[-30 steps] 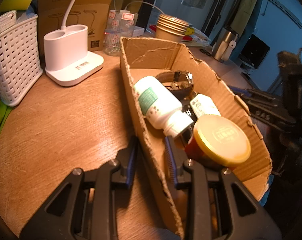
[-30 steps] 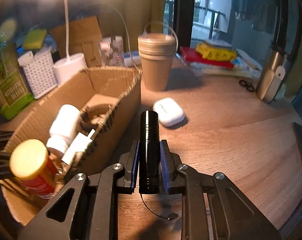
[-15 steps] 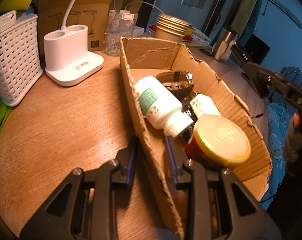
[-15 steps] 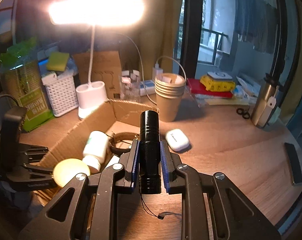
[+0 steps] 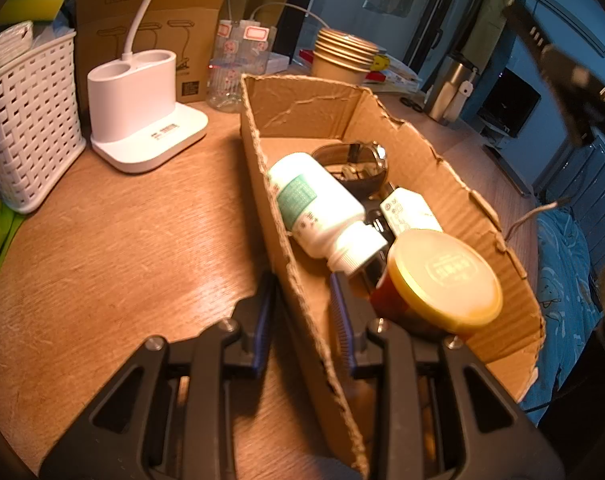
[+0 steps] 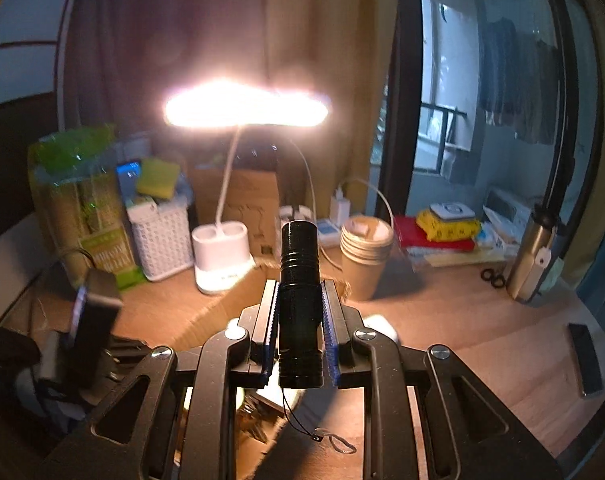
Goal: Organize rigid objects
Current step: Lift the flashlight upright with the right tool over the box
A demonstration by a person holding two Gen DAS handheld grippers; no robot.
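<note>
Step in hand: carrying the black flashlight (image 6: 300, 304) to the cardboard box (image 5: 454, 184). The right gripper (image 6: 300, 312) is clenched on the flashlight's barrel, both blue pads pressed against it; the flashlight is off the table, lanyard dangling below. The left gripper (image 5: 302, 308) is clamped on the box's near wall, one finger outside, one inside, apparently steadying it.

Box contents: white pill bottle (image 5: 322, 208) lying on its side, jar with yellow lid (image 5: 438, 280) upright at the near end, a small white carton (image 5: 410, 212), a wristwatch (image 5: 358, 164).

Next move, by judgement: bring the flashlight above the free space toward the box's far end, lower it, then release. The crowded near end should be avoided.
</note>
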